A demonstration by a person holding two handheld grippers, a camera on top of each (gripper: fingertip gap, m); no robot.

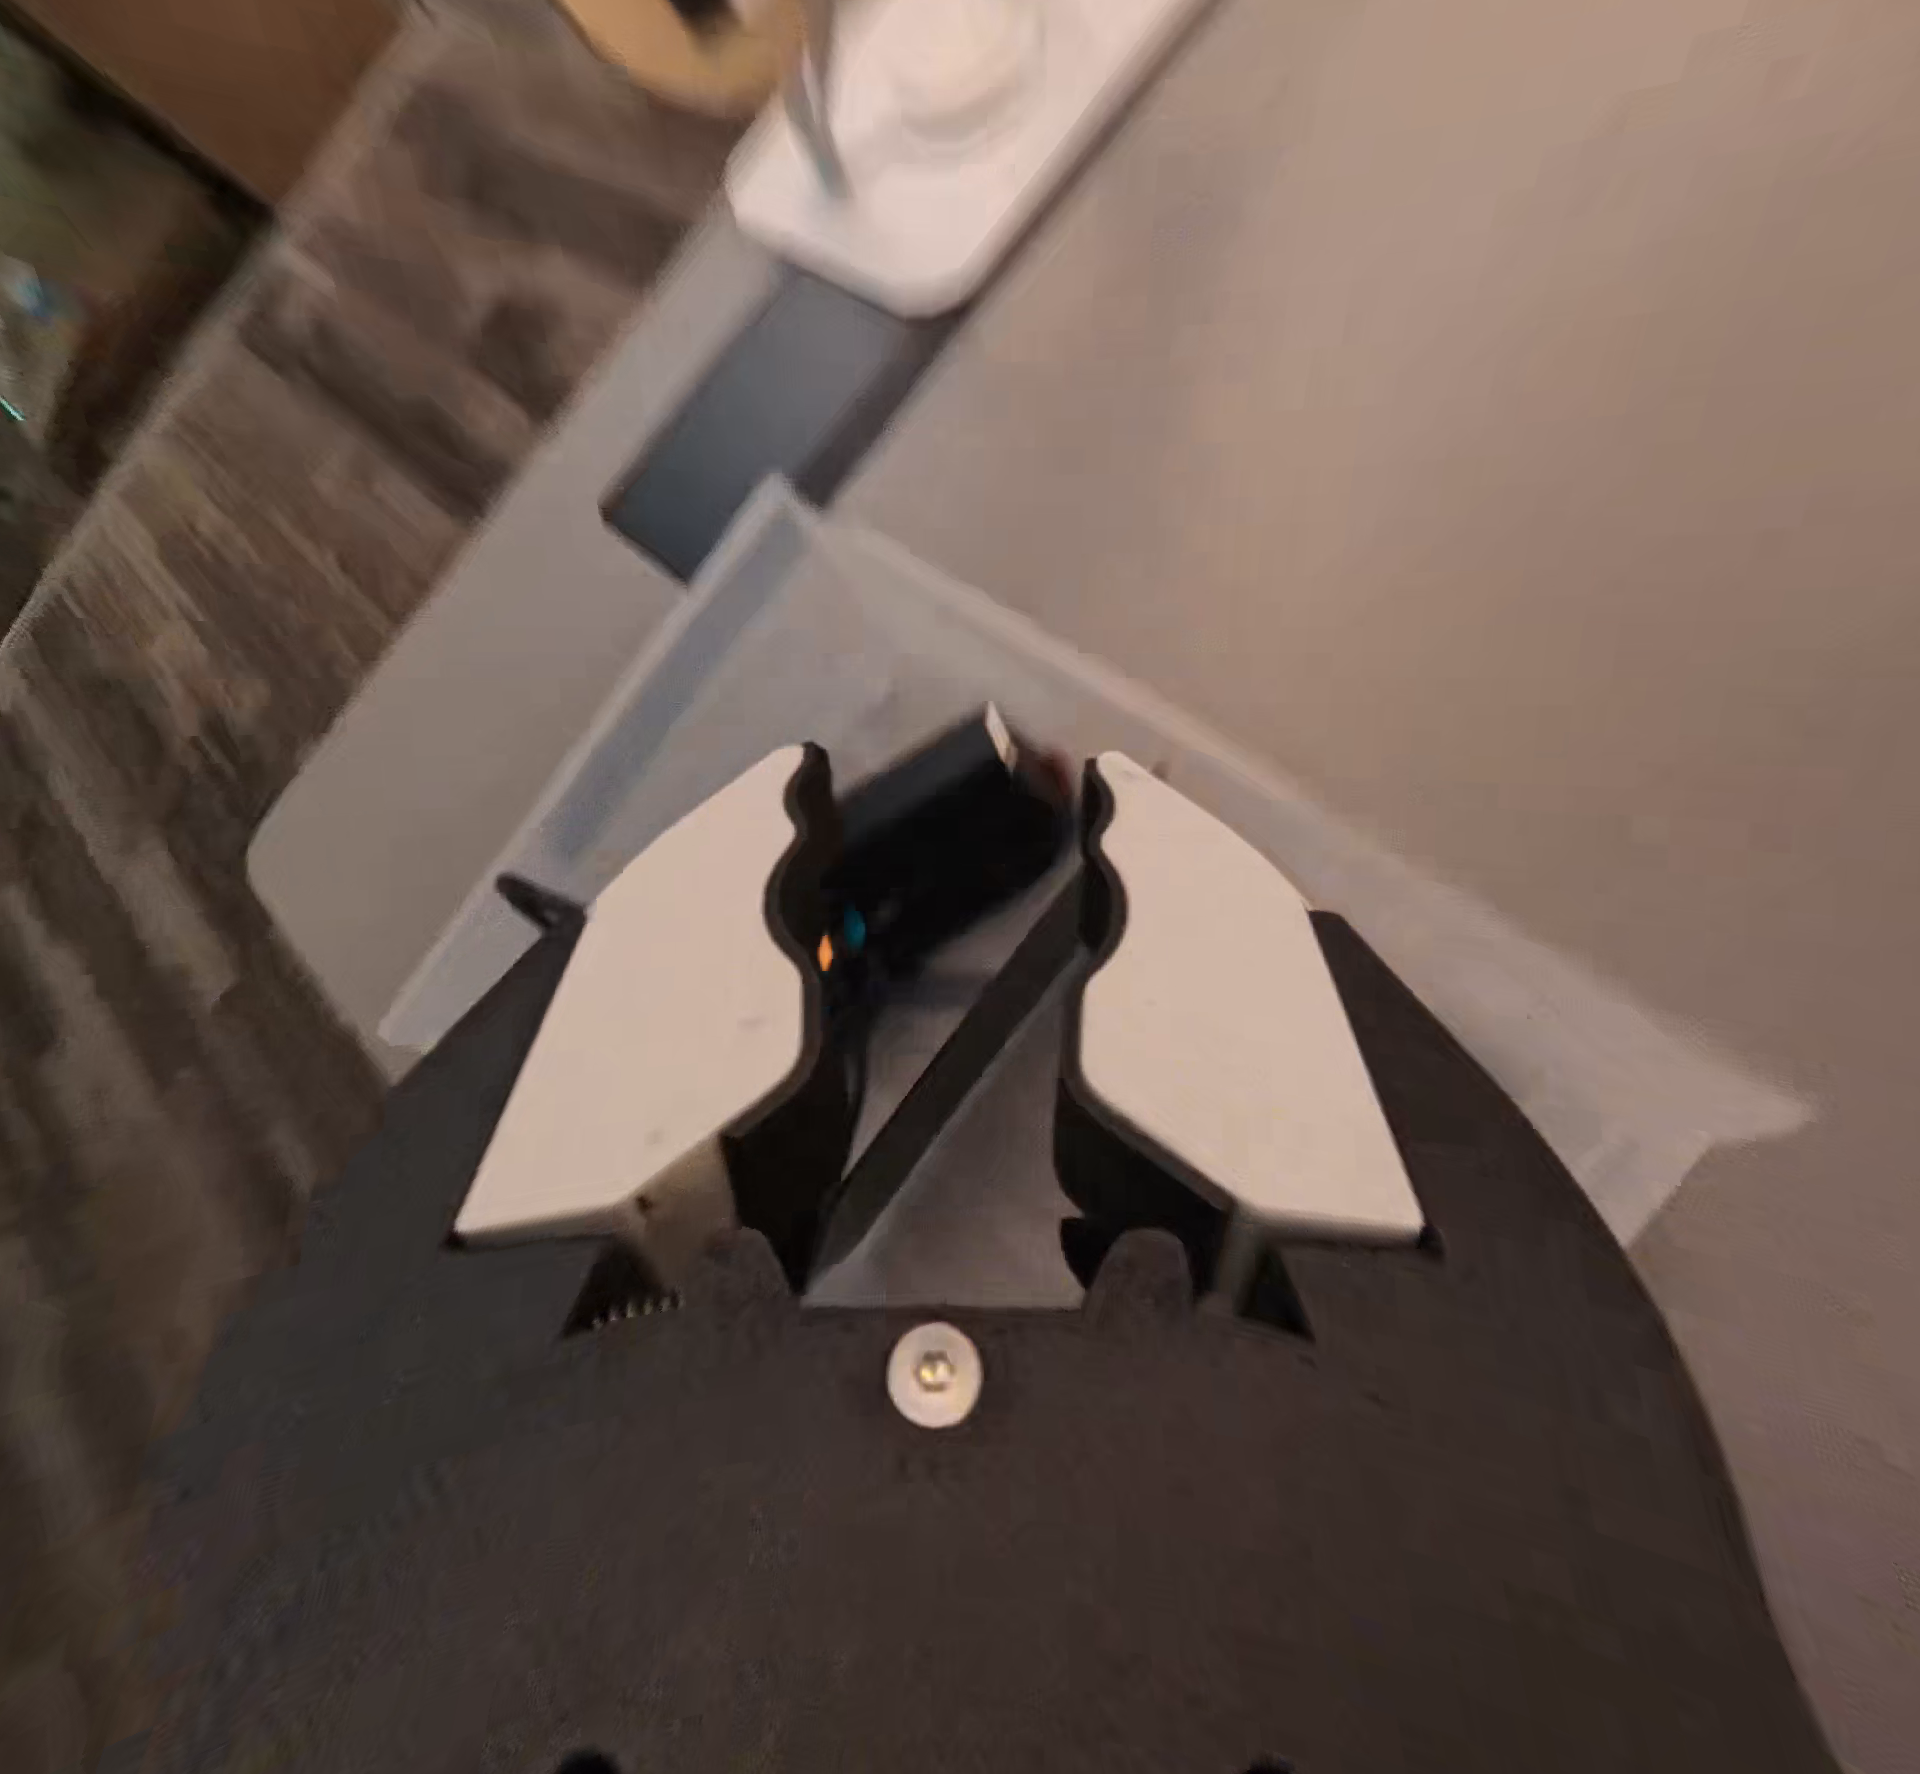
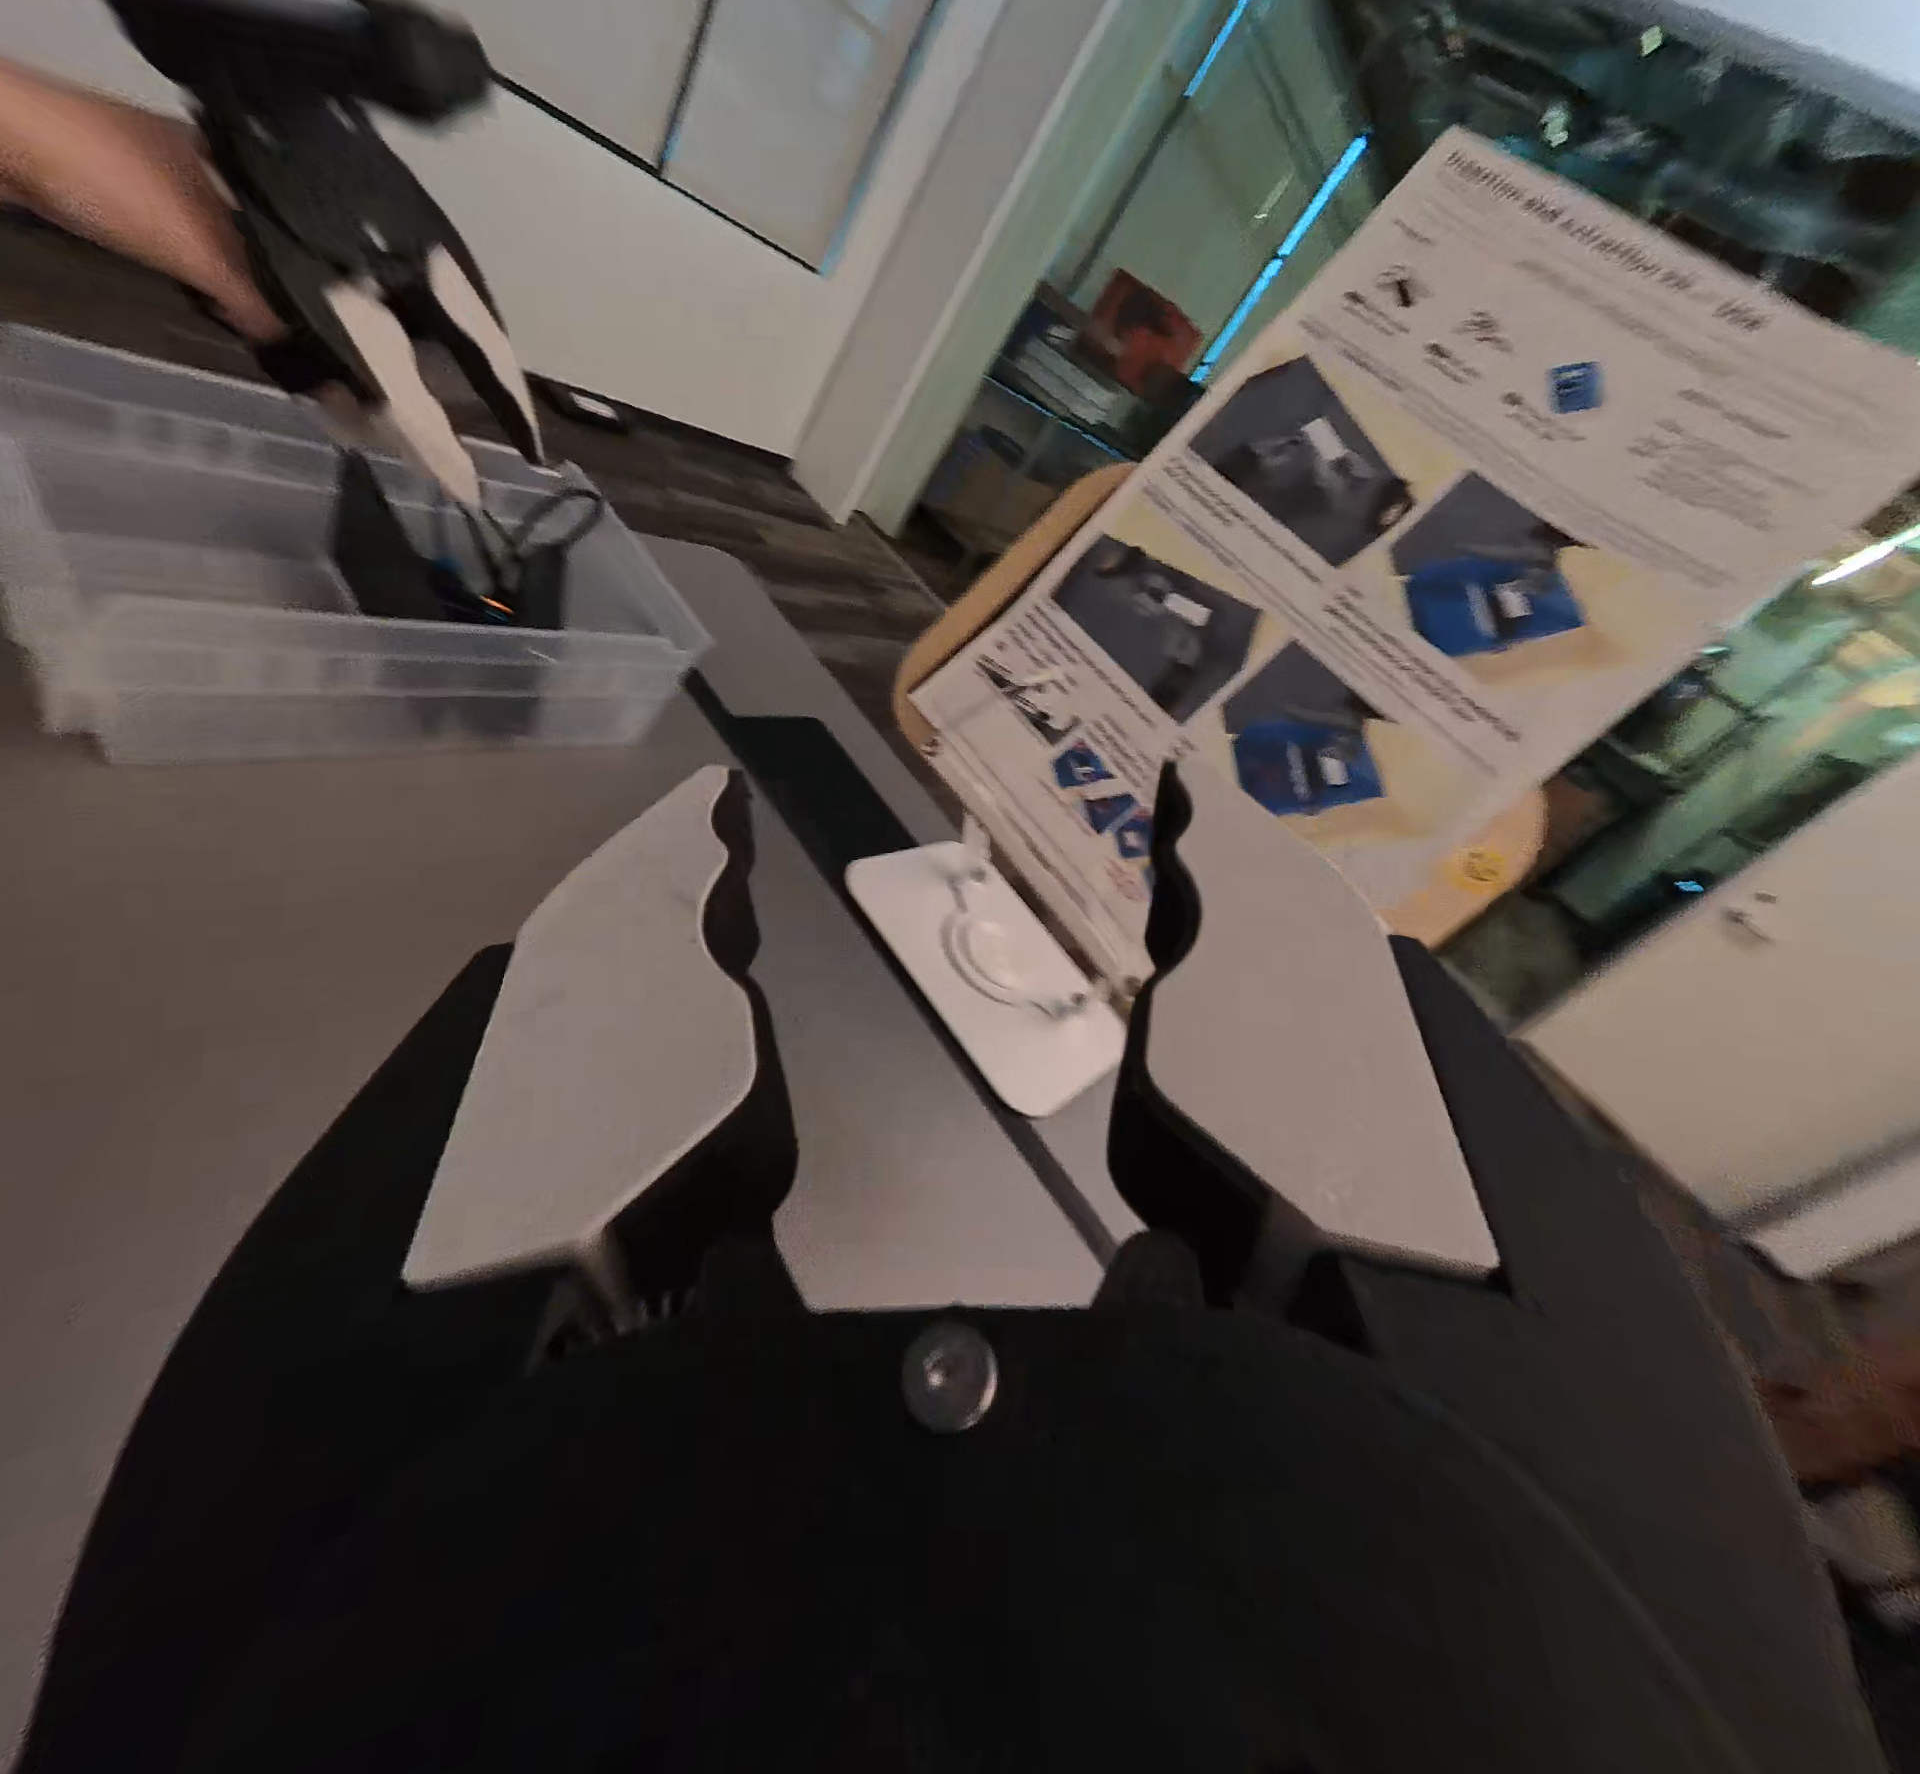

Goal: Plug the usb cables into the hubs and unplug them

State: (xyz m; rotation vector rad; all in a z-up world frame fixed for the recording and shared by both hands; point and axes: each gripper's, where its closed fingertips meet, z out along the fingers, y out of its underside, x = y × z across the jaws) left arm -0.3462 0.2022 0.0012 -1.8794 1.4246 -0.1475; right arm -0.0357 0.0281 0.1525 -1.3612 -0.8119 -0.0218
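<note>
My left gripper [image 1: 956, 768] is open and points down into a clear plastic bin [image 1: 665, 685]. A black hub [image 1: 935, 841] with a metal plug end lies in the bin just below and between its fingertips; the picture is blurred and I see no grip on it. In the right wrist view the left gripper [image 2: 497, 469] hangs over the bin [image 2: 364, 685], above the black hub [image 2: 379, 550] and a looped black cable [image 2: 561, 519]. My right gripper [image 2: 948, 779] is open and empty, low over the grey table [image 2: 260, 893].
A printed instruction sheet [image 2: 1403, 529] stands on a white base [image 2: 997, 966] just ahead of my right gripper, near the table's far edge. The base also shows in the left wrist view [image 1: 977, 93]. A hand [image 2: 104, 176] holds the left gripper. A dark slot [image 1: 758, 415] runs along the table. The gap from one gripper's tips to the other's is roughly 40 cm. The dark slot [image 1: 758, 415] lies around 30 cm away from my left fingertips.
</note>
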